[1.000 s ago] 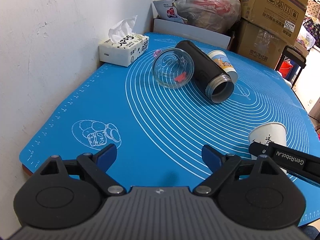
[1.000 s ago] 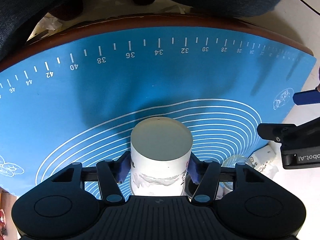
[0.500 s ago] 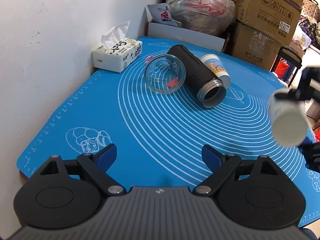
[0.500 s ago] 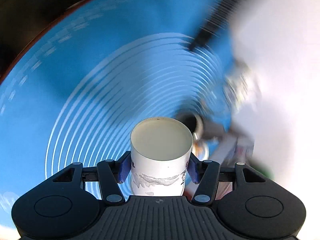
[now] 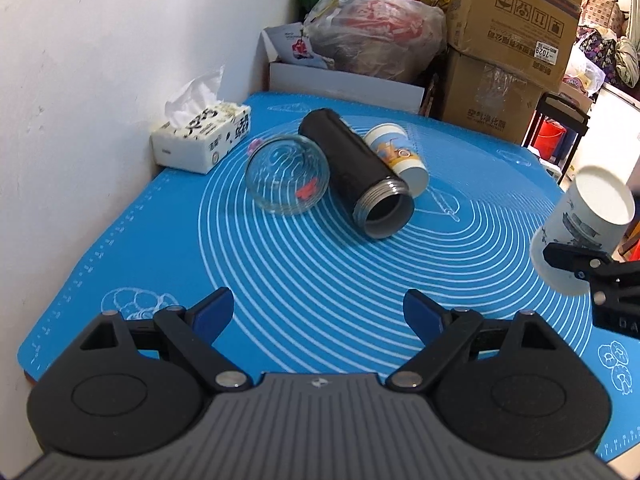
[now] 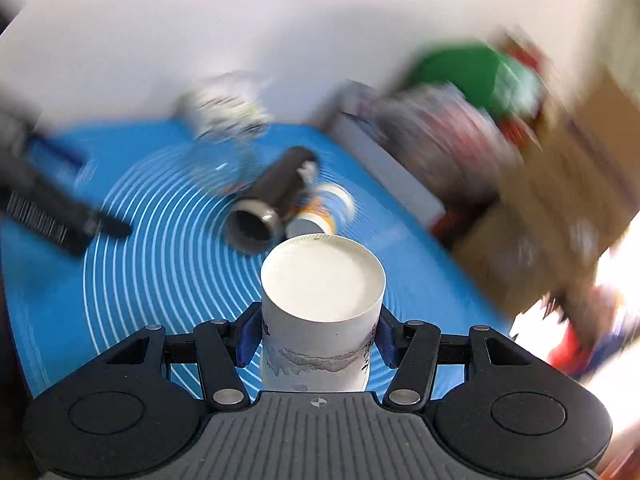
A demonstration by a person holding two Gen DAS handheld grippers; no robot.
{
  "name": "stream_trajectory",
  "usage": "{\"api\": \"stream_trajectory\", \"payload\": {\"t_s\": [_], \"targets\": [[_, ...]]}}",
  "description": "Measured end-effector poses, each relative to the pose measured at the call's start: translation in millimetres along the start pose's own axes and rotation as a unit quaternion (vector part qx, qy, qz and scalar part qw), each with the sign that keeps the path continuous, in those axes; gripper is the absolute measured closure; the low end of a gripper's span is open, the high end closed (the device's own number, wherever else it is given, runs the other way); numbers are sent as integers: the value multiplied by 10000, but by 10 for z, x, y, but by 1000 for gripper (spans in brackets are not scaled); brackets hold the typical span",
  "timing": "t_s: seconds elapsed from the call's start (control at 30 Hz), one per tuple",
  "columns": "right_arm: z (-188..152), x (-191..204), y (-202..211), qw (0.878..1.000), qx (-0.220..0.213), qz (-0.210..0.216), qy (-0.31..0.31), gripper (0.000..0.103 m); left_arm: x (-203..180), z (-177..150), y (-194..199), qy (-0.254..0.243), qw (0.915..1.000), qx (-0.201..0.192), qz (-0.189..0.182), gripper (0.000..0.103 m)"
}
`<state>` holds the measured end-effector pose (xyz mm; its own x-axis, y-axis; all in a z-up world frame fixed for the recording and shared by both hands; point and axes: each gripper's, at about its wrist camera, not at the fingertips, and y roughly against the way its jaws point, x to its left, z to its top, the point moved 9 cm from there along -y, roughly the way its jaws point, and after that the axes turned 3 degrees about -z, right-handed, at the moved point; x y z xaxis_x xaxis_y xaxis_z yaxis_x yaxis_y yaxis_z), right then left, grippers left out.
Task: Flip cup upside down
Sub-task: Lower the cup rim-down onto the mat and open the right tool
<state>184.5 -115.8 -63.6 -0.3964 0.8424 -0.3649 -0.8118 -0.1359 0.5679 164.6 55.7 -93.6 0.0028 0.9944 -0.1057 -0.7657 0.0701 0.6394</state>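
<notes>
Near the mat's point(image 5: 280, 300) right edge, right tongs point(image 6: 318, 338) grip the cup point(image 6: 320, 312).

Landmark: black flask point(image 5: 357, 176), lying on its side mid-mat, open mouth toward the camera.
Obstacles beside it: glass bowl point(image 5: 287, 179) touching its left flank; printed paper cup point(image 5: 396, 156) lying against its right flank; tissue box point(image 5: 200, 136) further left, by the wall point(image 5: 100, 80).
Behind the flask: white box point(image 5: 344, 84), plastic bag point(image 5: 376, 44) and cardboard boxes point(image 5: 508, 52) closed off the far edge.
Free room: bare blue mat point(image 5: 320, 280) in front of the flask and to its right.
</notes>
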Motion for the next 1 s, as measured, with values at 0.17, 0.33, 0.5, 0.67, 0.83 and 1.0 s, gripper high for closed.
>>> {"api": "stream_trajectory", "payload": {"t_s": [0.17, 0.33, 0.5, 0.67, 0.83, 1.0], "targets": [[-369, -262, -231, 9864, 223, -254, -1607, 49, -79, 24, -48, -81, 9999, -119, 79, 12], [-660, -382, -380, 9730, 476, -634, -2168, 49, -195, 2, -118, -198, 9997, -137, 86, 12], [-755, -398, -442, 9703, 533, -753, -2234, 49, -310, -32, -172, -364, 9992, -125, 86, 12], [-812, -363, -535, 9704, 530, -833, -2203, 46, -398, -54, -182, -455, 9989, -133, 63, 12], [-845, -370, -514, 9686, 556, -831, -2278, 32, -464, -58, -142, -541, 9984, -163, 39, 12], [-811, -379, -272, 9671, 339, -793, -2395, 18, -546, -56, -25, -634, 9977, -231, -36, 12]]}}
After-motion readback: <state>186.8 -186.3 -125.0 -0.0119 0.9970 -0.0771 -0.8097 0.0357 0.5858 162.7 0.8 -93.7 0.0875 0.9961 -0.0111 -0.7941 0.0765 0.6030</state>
